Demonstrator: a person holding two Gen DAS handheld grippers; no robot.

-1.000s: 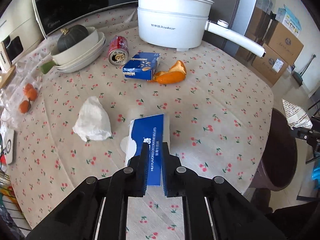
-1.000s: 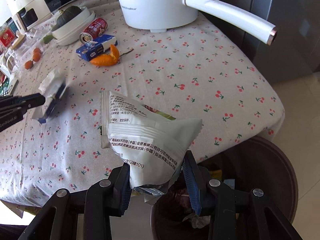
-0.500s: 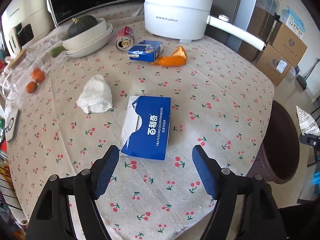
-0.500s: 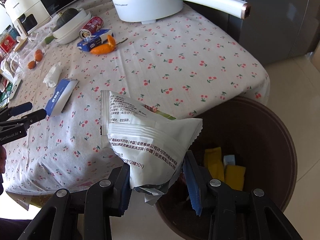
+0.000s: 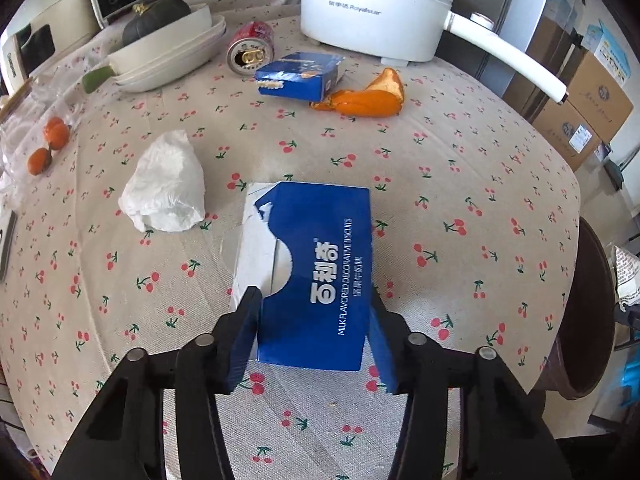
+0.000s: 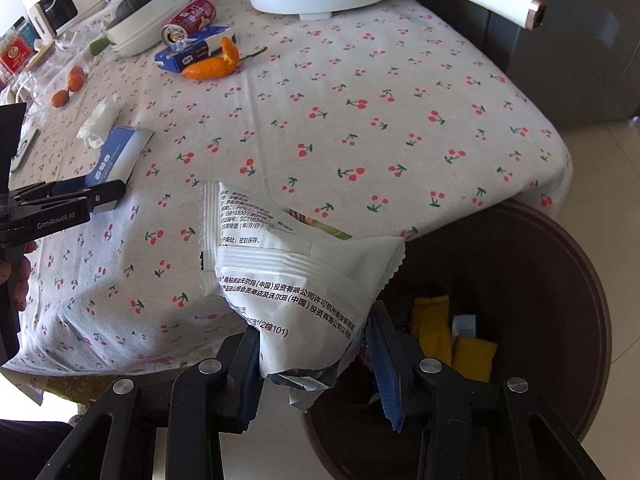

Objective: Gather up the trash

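Observation:
A blue biscuit box (image 5: 320,248) lies flat on the cherry-print tablecloth (image 5: 460,184), its white inner tray sticking out on the left. My left gripper (image 5: 313,298) straddles the near end of the box; its jaws are closing, and both pads touch the box's sides. The right wrist view shows the same box (image 6: 120,152) and the left gripper (image 6: 108,196) at the left edge. My right gripper (image 6: 314,328) is shut on a white snack bag (image 6: 296,272), held off the table's edge by the rim of the brown trash bin (image 6: 580,280).
Farther back lie a crumpled tissue (image 5: 166,184), a red can (image 5: 250,46), a small blue carton (image 5: 298,76) and orange peel (image 5: 366,100). A white electric pot (image 5: 376,4) and stacked bowls (image 5: 168,56) stand behind them. The bin holds yellow wrappers (image 6: 434,324).
My left gripper let go of the box's edge and opened wide; the box now lies flat, and the jaws have dropped and narrowed around it. The right gripper carried the bag toward the bin.

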